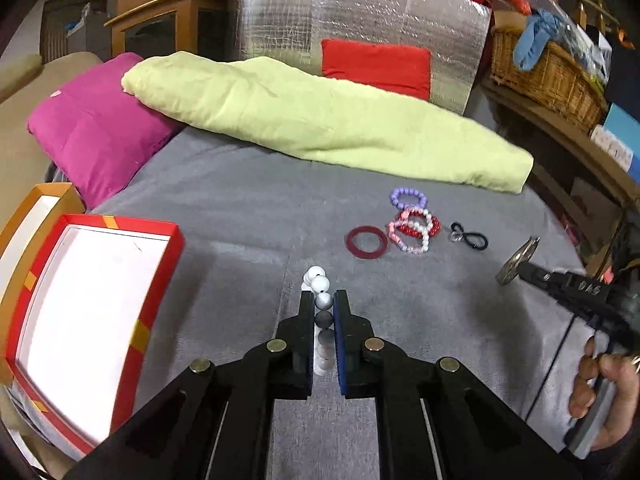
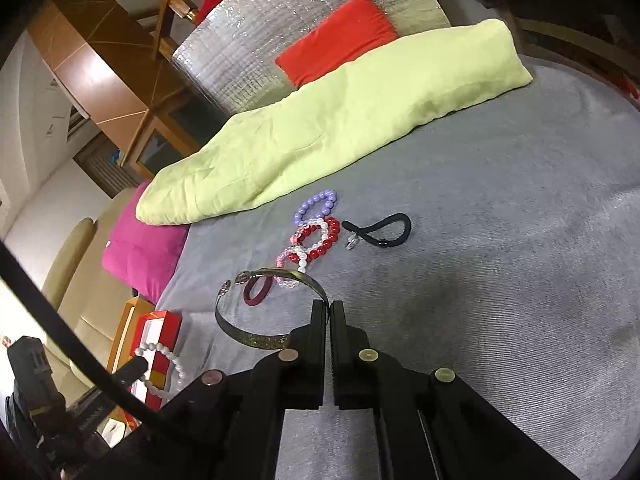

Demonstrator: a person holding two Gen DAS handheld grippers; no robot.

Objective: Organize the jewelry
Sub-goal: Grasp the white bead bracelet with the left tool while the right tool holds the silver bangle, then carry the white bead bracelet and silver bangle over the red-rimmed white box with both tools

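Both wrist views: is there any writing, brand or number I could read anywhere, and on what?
No text can be read with certainty.
Raised marks on the right gripper: too blurred to read.
Print on the blue box at the far right: too small to read.

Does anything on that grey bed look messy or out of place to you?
Mostly the small heap of bracelets: red, pink and white beaded ones lie overlapping and tangled together, with the purple bracelet touching the heap's far end. The black hair tie lies apart beside them. Nothing looks broken or spilled.
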